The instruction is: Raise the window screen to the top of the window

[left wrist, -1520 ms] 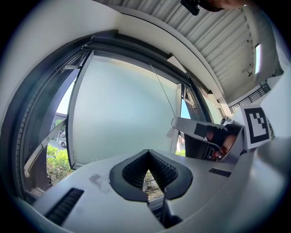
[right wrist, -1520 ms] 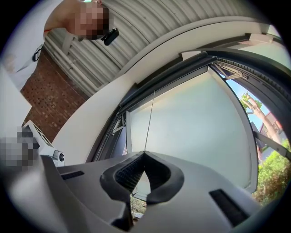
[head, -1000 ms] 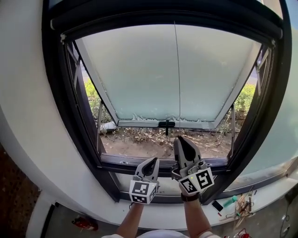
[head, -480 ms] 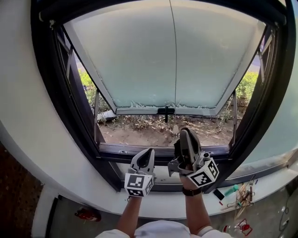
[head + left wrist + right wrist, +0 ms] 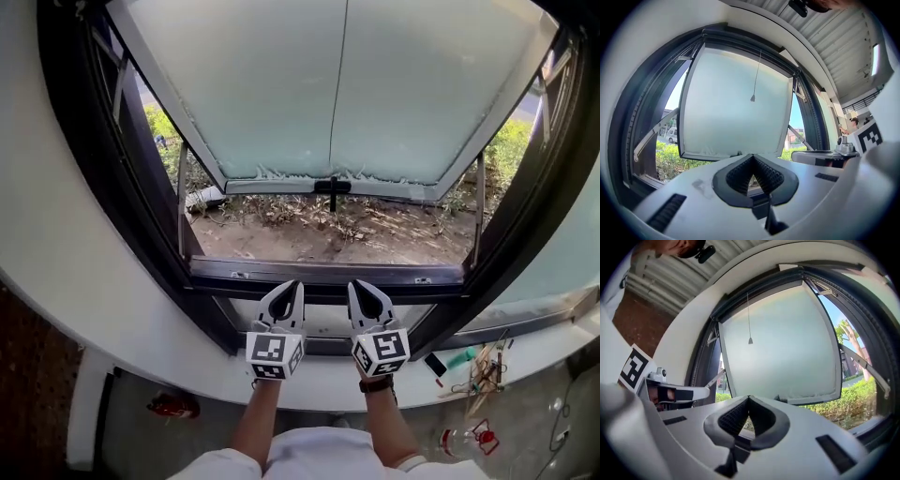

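Screen [image 5: 740, 47] shows only as the dark bar along the top of the frame [image 5: 328, 274], as far as we can tell, well above both our tools.

Nearest to us, we hold the left tool [image 5: 289, 289] and the right tool [image 5: 364, 291] side by side and a little apart. They are over the white sill [image 5: 141, 356] and point at the frame's lower rail. In each tool's own view the ribbed pads meet at the tips, so both are closed with nothing between them. Neither touches the frame.

Past the rail the opening looks out on bare ground [image 5: 328, 234] scattered with dry litter. A frosted pane [image 5: 281, 94] is swung outward from the top, with a black handle [image 5: 333, 186] at the middle of its lower edge. Green shrubs [image 5: 169, 141] grow beyond it on both sides.

In the tool views a thin cord [image 5: 757, 70] hangs from the top bar in front of the pane. It ends in a small weight about halfway down.
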The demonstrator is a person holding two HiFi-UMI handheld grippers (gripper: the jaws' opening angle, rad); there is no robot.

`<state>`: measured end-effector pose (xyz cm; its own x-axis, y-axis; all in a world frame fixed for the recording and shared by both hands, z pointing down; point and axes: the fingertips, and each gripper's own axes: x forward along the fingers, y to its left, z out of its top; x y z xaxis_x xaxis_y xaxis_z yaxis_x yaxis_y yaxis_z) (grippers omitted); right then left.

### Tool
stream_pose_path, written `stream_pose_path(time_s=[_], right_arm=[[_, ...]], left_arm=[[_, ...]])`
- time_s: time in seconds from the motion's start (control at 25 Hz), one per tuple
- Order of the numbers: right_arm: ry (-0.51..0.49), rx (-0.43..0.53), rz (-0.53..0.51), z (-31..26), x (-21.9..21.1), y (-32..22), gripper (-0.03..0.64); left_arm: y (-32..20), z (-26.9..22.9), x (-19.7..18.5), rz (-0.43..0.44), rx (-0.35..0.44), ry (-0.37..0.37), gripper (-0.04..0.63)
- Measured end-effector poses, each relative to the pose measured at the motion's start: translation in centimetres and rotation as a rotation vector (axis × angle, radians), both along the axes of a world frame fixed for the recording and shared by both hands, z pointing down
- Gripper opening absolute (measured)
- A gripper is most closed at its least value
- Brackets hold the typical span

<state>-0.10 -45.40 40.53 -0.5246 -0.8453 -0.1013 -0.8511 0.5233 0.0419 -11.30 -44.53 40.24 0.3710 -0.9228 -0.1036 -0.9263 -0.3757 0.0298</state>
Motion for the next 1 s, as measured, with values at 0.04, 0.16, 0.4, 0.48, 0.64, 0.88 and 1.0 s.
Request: stream_pose_path(time_s=[0.04,0.16,0.4,0.48,0.64,0.88,1.0], right_arm=[[0.015,-0.015,0.007,0.7,0.0,0.0,0.002],[0.026,-0.056,0.014,2.1,0.4,0.1,0.002],[0.011,-0.081,0.025,3.0,1.0,0.5,0.002],[0.005,-0.091,0.028,3.3,1.3,0.6,0.002],[0.007,-0.097,0.041,3.5,1.7,0.9,0.002],[0.007,-0.091,0.061,3.1,2.8,1.1,0.002],[0.003,-0.097,0.064,3.2,3.2,1.1,0.002]], left_arm=[[-0.1,0.6,0.2,0.004,-0.011,-0.002,0.002],[-0.1,2.1,1.2,0.020,-0.040,-0.006,0.002],[-0.1,3.2,2.3,0.052,-0.059,-0.005,0.002],[-0.1,3.4,2.5,0.058,-0.062,-0.004,0.002],[-0.2,3.5,3.0,0.073,-0.067,-0.003,0.002],[-0.2,3.5,4.3,0.102,-0.067,-0.004,0.002],[-0.1,3.4,5.0,0.116,-0.066,-0.008,0.002]])
